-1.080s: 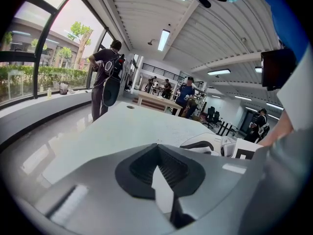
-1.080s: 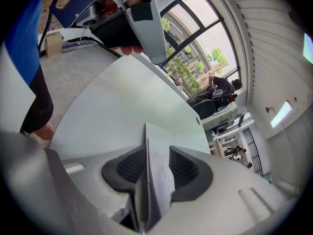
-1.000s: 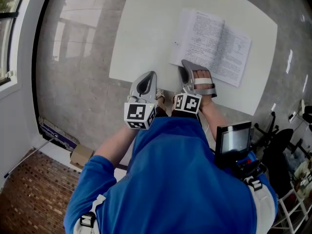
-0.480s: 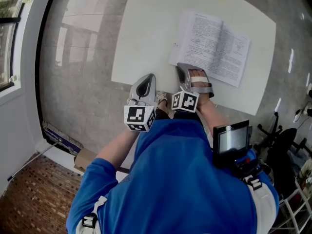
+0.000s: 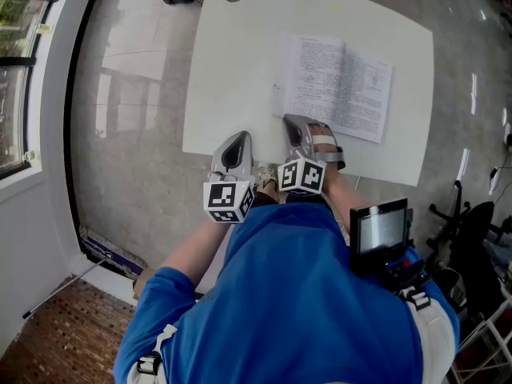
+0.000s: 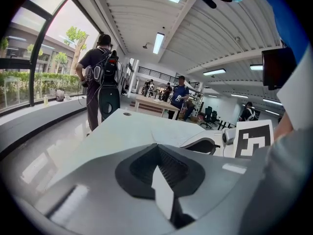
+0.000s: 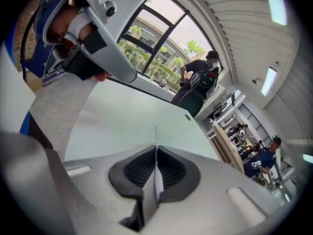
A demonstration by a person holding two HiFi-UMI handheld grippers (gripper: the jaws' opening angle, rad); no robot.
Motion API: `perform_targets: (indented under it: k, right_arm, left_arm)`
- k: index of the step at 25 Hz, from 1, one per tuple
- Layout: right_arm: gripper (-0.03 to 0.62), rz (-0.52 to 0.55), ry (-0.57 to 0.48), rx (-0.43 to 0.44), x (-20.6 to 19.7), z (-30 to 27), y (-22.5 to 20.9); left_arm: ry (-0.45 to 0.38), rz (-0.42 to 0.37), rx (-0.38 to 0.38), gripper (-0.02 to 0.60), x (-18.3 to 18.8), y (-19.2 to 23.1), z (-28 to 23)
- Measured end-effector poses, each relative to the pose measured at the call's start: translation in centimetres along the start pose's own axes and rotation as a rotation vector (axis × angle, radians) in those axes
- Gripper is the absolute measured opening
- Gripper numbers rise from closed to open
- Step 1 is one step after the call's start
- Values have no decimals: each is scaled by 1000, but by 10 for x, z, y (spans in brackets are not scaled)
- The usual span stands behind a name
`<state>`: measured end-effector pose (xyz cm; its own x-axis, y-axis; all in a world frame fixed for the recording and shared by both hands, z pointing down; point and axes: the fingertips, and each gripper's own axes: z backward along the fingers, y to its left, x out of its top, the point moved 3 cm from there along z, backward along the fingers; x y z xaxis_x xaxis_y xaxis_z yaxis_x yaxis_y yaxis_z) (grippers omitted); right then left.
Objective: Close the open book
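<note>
Open book (image 5: 340, 86) on white table (image 5: 232, 78), page edge (image 7: 155, 135) between just-closed right tongs (image 5: 290, 123).

The person wears a bright blue shirt (image 5: 304, 294) with short sleeves (image 5: 164, 290), and a white strap with a black buckle (image 5: 146, 364) shows at the left side. A black box with a small screen (image 5: 382, 230) sits at the right side. The left tongs (image 5: 238, 137) and right tongs (image 5: 293, 125) have smooth grey shells and black ribbed pads (image 7: 137, 173). Each carries a white cube (image 5: 228, 201) printed with black square markers.
</note>
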<state>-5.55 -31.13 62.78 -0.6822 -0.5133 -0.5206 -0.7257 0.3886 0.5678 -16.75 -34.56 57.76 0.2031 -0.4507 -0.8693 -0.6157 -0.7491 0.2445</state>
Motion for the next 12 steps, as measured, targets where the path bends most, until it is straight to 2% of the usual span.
perform_targets:
  k: [12]
  right_arm:
    - [12,-296,-108,-131,-11,54,-43]
  left_arm:
    - [-38,-88,-101,6,28,-35,-10]
